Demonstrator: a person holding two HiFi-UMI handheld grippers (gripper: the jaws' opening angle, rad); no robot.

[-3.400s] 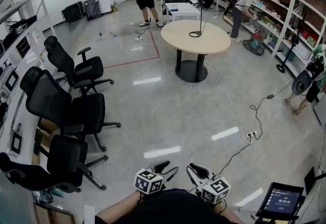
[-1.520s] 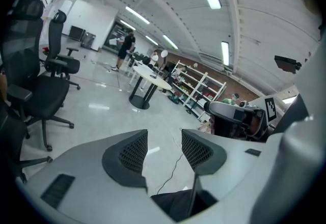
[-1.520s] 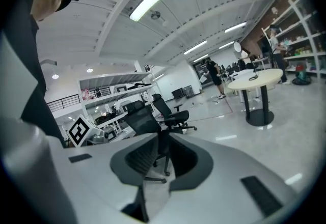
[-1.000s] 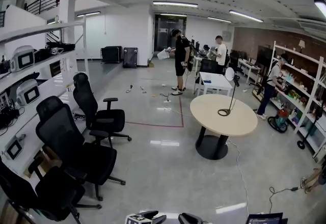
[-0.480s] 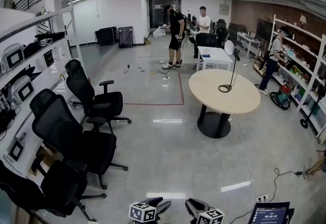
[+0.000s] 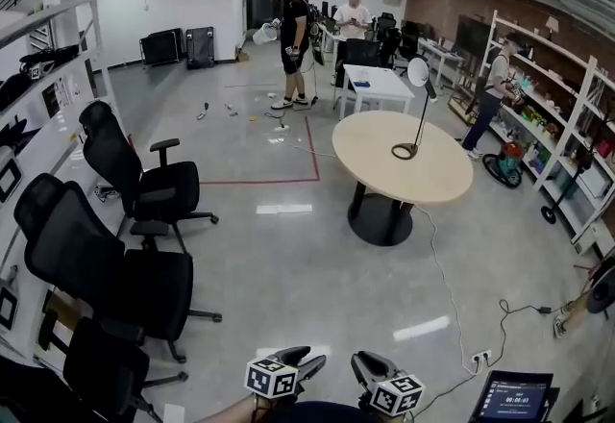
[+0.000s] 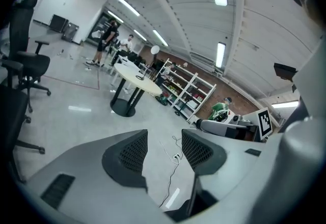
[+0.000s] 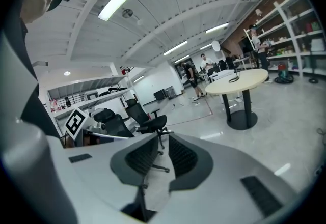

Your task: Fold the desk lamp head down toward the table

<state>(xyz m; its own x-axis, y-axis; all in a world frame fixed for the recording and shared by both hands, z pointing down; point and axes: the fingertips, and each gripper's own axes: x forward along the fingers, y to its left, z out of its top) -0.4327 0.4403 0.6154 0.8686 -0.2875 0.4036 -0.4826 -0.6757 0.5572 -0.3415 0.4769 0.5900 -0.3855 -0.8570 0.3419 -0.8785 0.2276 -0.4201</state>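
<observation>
The desk lamp [image 6: 417, 113] stands upright on the round beige table [image 6: 432, 181] far ahead, its ring base [image 6: 404, 151] flat and its round white head [image 6: 417, 72] high on a thin stem. It also shows small in the left gripper view, lamp head [image 7: 155, 50], and in the right gripper view, lamp head [image 8: 216, 46]. Both grippers hang low at the bottom edge, several metres short of the table. My left gripper [image 6: 306, 357] is open with nothing between its pads. My right gripper [image 6: 359, 363] is open by a narrow gap, also with nothing in it.
Black office chairs [image 6: 144, 186] line the left side beside a desk. Shelving [image 6: 553, 113] runs along the right wall, with a person at it. Two people [image 6: 291, 37] stand at the back near a white table [image 6: 378, 85]. A cable and power strip [image 6: 478, 356] lie on the floor; a tablet [image 6: 509, 397] sits bottom right.
The view has swung down and forward, so the table and lamp sit a little nearer and further left. Both grippers have risen slightly into view at the bottom edge.
</observation>
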